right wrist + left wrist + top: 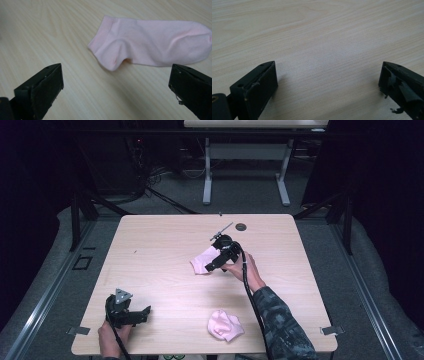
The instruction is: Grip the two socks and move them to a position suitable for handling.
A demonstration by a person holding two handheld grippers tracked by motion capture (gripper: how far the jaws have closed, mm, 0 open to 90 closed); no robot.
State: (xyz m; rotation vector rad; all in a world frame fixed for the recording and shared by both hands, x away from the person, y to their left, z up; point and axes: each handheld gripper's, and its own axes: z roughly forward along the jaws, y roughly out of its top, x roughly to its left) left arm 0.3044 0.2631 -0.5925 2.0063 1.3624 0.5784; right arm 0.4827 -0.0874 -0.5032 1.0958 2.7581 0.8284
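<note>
The high view is looking forward and down from above the person's side, taking in the whole table (150, 245) and the floor beyond. The left gripper view is riding low, facing along its wide-apart jaws at bare wood (319, 37) close below. The right gripper view is sitting just as close, looking down over its parted jaws at a flat sock (152, 42). That sock (204, 260) is also showing mid-table from above, shared by both views.
</note>
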